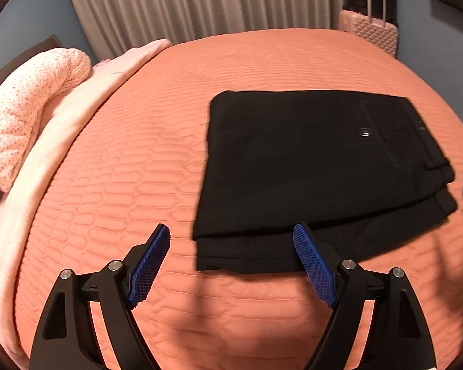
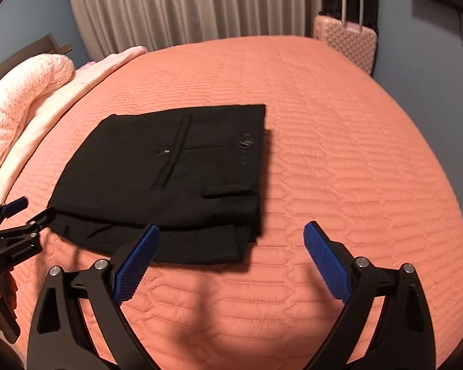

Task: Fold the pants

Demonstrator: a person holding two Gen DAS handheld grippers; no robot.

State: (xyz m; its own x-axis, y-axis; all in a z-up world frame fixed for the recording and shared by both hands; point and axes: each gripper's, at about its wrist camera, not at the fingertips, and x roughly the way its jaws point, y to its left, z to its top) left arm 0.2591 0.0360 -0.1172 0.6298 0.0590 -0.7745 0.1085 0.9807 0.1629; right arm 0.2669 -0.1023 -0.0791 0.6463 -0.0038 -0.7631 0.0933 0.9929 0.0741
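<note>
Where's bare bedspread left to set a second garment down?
Widest free patch: right of the folded black pants, running to the bed edge by the pink suitcase. Another between the pants and the curtain. Left is crowded: pink blanket and pillow. Both tongs, left and right, hang open.

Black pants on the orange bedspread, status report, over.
Left gripper and right gripper open, empty. Black folded pants lie flat on orange quilted bedspread, layers stacked. Nothing in the way.
</note>
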